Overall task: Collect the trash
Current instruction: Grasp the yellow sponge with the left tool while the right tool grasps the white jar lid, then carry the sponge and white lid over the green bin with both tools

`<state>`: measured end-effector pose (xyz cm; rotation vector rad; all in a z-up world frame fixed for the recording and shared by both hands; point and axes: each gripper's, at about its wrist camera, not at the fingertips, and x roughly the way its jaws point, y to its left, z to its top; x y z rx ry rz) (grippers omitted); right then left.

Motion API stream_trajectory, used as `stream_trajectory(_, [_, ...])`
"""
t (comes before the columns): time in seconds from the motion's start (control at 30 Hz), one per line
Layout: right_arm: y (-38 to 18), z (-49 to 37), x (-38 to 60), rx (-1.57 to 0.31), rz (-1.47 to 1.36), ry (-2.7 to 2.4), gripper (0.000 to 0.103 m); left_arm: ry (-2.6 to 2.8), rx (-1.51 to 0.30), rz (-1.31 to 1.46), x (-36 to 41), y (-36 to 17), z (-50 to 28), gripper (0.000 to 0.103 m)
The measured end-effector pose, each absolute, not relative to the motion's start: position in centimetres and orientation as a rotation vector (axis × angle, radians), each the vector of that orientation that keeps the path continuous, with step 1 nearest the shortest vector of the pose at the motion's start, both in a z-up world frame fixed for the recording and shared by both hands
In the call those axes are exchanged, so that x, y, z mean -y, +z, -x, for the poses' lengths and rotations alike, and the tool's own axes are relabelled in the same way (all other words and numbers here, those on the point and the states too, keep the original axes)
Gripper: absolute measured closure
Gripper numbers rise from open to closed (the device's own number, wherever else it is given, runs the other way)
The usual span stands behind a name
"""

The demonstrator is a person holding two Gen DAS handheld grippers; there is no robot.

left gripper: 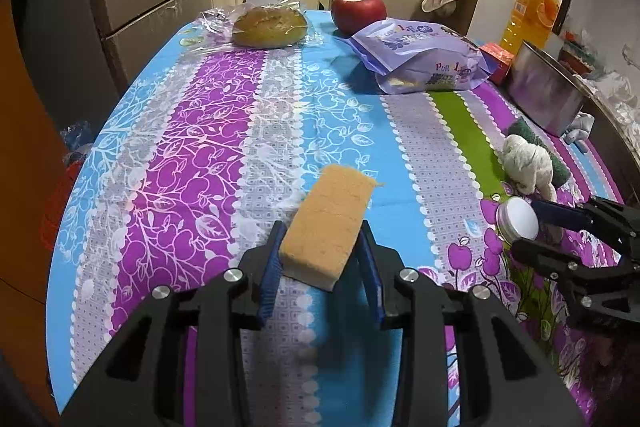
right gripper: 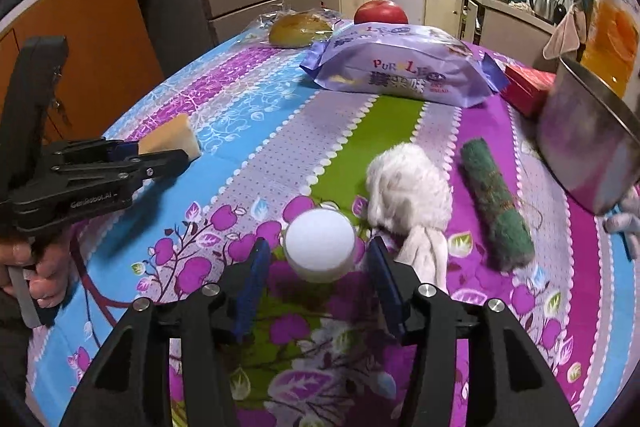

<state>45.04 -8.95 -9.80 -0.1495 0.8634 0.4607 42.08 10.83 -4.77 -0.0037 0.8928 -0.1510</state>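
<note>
An orange-tan sponge (left gripper: 332, 223) with a pale underside sticks out forward from my left gripper (left gripper: 322, 227), whose blue pads press on its two sides, just above the flowered tablecloth (left gripper: 200, 131). In the right wrist view the same sponge (right gripper: 176, 135) shows in the left gripper (right gripper: 182, 157), held by a hand at the left. A small jar with a white lid (right gripper: 320, 247) stands on the cloth between the fingers of my right gripper (right gripper: 318, 247). Its pads stand a little apart from the jar on both sides. From the left wrist, jar (left gripper: 518, 219) and right gripper (left gripper: 526, 227) show at the right.
A crumpled white cloth (right gripper: 408, 183) and a rolled green scouring pad (right gripper: 496, 203) lie just right of the jar. Further back lie a purple bread bag (right gripper: 400, 67), an apple (right gripper: 380, 11), a wrapped bun (right gripper: 300, 27), a red box (right gripper: 528, 87) and a steel pot (right gripper: 584, 147).
</note>
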Motion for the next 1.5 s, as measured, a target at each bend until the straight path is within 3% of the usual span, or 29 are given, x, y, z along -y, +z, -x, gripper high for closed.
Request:
stream_trajectory(0.13, [-10.0,-45.0,8.1,-0.855,0.211,0.436,0.055,-0.15,-0.891,-0.002,-10.5,-4.8,-42.0,0.069])
stream_trajectory(0.2, [-9.9,-44.6,7.7,-0.847,0.219,0.435,0.063,-0.15,-0.889,-0.014,-10.1,-4.8,-41.9,0.07])
stream_trajectory(0.5, [-8.2,-41.2,9.6,-0.753,0.177,0.388,0.063,-0.134,-0.828,-0.088,-7.6,-3.9,-39.8,0.072])
stream_trajectory(1.03, [-1.3,-27.5,16.2,-0.487,0.072,0.245,0.063,-0.059,-0.532,-0.06,-2.0,3.9,-27.4,0.072])
stream_trajectory(1.5, [1.0,-19.2,20.8,-0.397,0.039,0.131,0.063,-0.133,-0.455,-0.063,4.2,5.3,-21.8,0.072])
